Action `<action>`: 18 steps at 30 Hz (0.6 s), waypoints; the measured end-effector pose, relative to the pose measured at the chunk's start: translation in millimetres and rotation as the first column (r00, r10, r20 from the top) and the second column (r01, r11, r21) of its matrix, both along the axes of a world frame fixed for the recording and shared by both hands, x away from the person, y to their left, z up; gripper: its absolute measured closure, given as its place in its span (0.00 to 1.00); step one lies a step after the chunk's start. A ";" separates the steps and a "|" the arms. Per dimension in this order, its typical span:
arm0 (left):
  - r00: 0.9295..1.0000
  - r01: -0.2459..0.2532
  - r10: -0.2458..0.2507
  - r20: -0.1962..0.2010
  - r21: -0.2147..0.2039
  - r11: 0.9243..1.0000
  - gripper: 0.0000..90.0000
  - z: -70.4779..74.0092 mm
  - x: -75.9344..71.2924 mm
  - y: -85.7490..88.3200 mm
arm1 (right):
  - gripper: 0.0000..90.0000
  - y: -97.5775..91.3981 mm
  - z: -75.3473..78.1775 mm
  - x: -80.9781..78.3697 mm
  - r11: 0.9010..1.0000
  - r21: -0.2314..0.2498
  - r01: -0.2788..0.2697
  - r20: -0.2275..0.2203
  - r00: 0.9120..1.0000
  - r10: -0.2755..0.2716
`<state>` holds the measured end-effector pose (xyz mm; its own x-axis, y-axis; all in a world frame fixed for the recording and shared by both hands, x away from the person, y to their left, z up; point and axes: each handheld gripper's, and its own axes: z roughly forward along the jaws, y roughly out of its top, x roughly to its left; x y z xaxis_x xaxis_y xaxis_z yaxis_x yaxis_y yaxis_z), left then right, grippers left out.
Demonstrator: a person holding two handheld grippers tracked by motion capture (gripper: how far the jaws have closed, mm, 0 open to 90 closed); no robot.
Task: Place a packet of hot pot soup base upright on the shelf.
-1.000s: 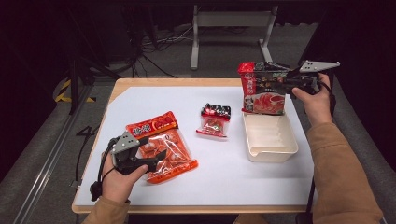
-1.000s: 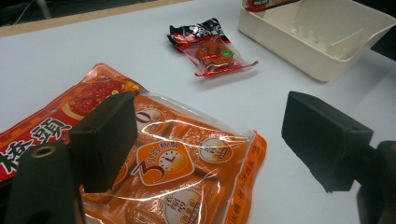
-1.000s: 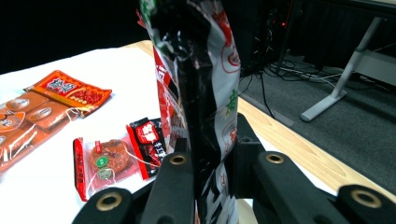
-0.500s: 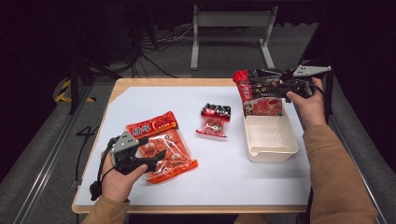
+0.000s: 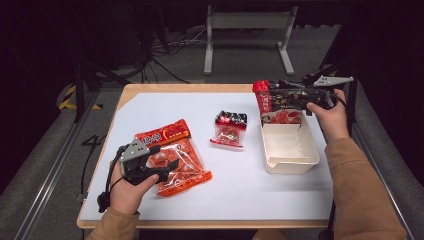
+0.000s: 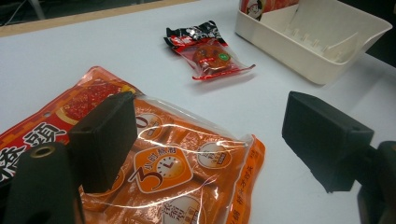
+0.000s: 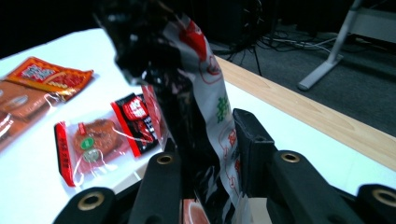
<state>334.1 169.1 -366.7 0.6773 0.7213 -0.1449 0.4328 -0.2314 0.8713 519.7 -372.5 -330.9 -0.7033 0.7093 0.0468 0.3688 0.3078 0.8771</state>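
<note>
1. While the left gripper [image 5: 167,167] rests with its jaws wide apart over the big orange plastic snack bag [image 5: 176,155], it grips nothing.
2. The small red and black snack packet [image 5: 229,128] lies alone in the middle of the white table [image 5: 165,107].
3. The cream plastic tray [image 5: 290,148] sits at the right side.
4. The right gripper [image 5: 274,96] holds the tall red and black snack bag [image 5: 280,102] at the tray's far end; its jaws have just been opening, with the bag between them.

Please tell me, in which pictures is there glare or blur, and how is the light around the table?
High view: the white table is bright, the room behind dark. Left gripper view: glare streaks on the orange snack bag, which is sharp. Right gripper view: the dark packet in the right claw is blurred and close.
</note>
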 end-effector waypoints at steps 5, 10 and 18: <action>1.000 0.000 0.000 -0.008 -0.005 1.000 0.21 -0.4 0.7 -1.6 | 0.81 -2.2 -2.2 -3.7 0.999 -0.033 0.018 -0.006 1.000 -0.018; 1.000 0.006 -0.006 -0.005 -0.003 1.000 0.21 -0.7 2.9 -2.8 | 0.82 -4.1 -5.1 -7.3 0.998 -0.060 0.037 -0.017 0.999 -0.038; 1.000 0.008 -0.008 -0.006 -0.014 1.000 0.21 -1.1 4.2 -2.8 | 0.84 -8.4 -9.8 -10.0 0.995 -0.081 0.055 -0.022 0.998 -0.057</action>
